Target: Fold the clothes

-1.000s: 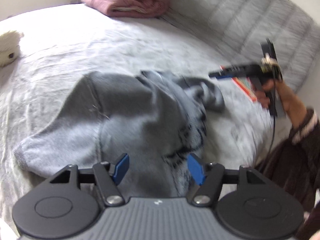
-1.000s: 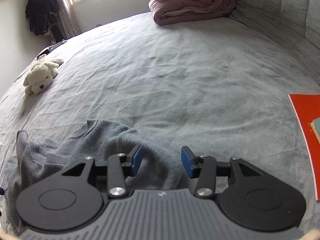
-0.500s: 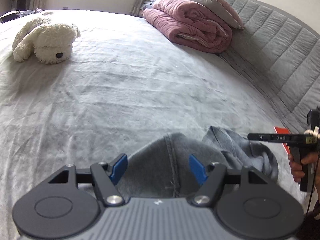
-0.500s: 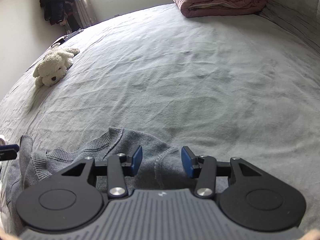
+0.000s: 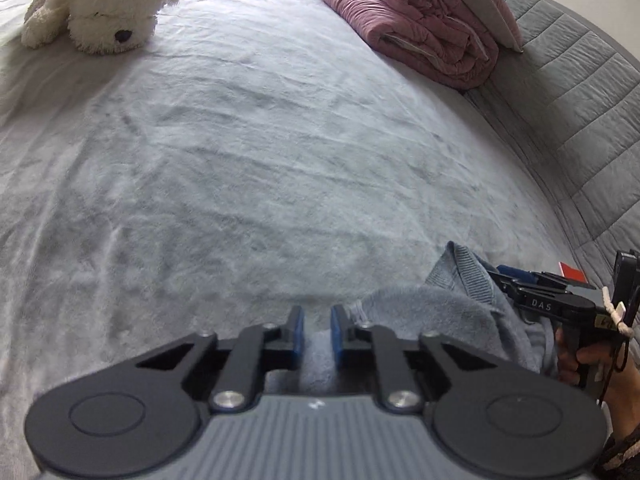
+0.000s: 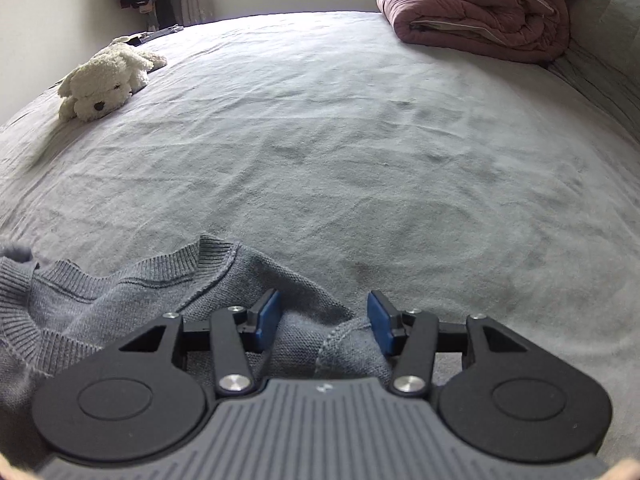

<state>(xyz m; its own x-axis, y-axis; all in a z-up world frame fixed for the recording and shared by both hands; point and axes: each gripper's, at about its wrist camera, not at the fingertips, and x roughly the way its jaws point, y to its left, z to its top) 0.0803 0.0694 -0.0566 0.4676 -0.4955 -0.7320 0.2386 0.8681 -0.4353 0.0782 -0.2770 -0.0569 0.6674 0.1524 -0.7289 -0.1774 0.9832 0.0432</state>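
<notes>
The left gripper [image 5: 317, 332], jaws just closed, pinches the grey sweater [image 6: 120, 300] beside its ribbed collar [image 6: 176, 268], while the right gripper [image 6: 323, 322] straddles a shoulder fold with jaws apart, so a two-point lift looks half secured.

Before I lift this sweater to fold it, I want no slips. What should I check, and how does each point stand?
1. Left hand-held gripper pinching cloth: ok, its jaws have just been closing on the grey sweater.
2. Right hand-held gripper clamped: not ok, jaws apart, cloth bunched between.
3. Bed ahead bare: ok.
4. Plush dog and pink quilt out of the way: ok.
5. Sleeves free: cannot tell.
</notes>
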